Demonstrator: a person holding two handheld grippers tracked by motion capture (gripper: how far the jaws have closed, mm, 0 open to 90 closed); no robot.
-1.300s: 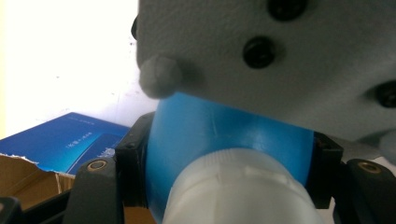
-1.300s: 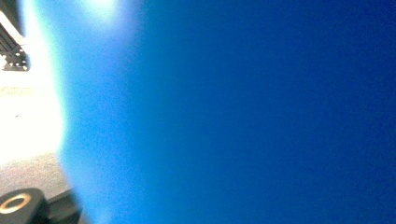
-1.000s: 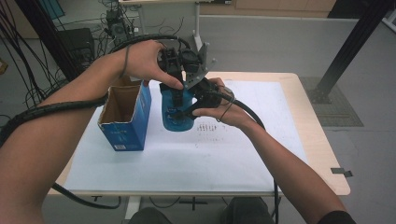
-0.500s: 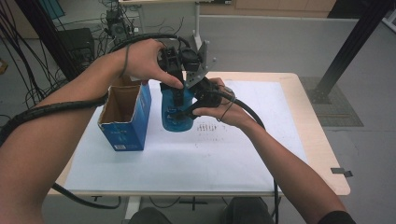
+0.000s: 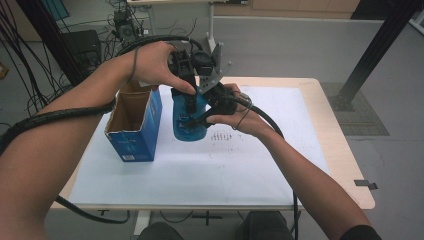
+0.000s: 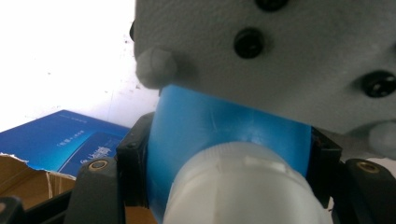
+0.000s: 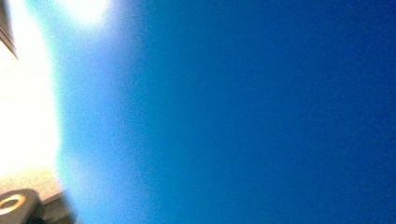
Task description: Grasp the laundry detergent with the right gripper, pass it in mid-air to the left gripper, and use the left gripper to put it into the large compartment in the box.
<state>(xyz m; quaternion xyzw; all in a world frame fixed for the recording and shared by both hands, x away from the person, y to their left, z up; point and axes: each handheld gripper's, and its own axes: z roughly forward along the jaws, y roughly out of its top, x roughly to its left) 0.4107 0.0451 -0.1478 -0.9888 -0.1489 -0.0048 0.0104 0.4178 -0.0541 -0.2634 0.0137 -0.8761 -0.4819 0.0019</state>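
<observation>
A blue bottle (image 5: 187,129) hangs just above the white sheet, upright between both hands. My left gripper (image 5: 187,97) comes down from above, and in the left gripper view its black jaws clamp the blue bottle (image 6: 210,130) at the shoulder, just past the white cap (image 6: 243,186). My right gripper (image 5: 199,119) holds the bottle's body from the right side. The blue bottle (image 7: 233,116) presses right against the right gripper's camera, blurred. A grey three-cornered plate (image 5: 216,56) sticks up between the hands.
An open blue cardboard box (image 5: 134,131) stands upright just left of the bottle, also seen as the box (image 6: 60,149). The table (image 5: 345,165) carries a white sheet (image 5: 210,170) with small printed marks. Cables trail off the left edge.
The grey plate between the hands has tipped upward and the grippers have shifted slightly. The bottle stays in both grips at about the same spot.
</observation>
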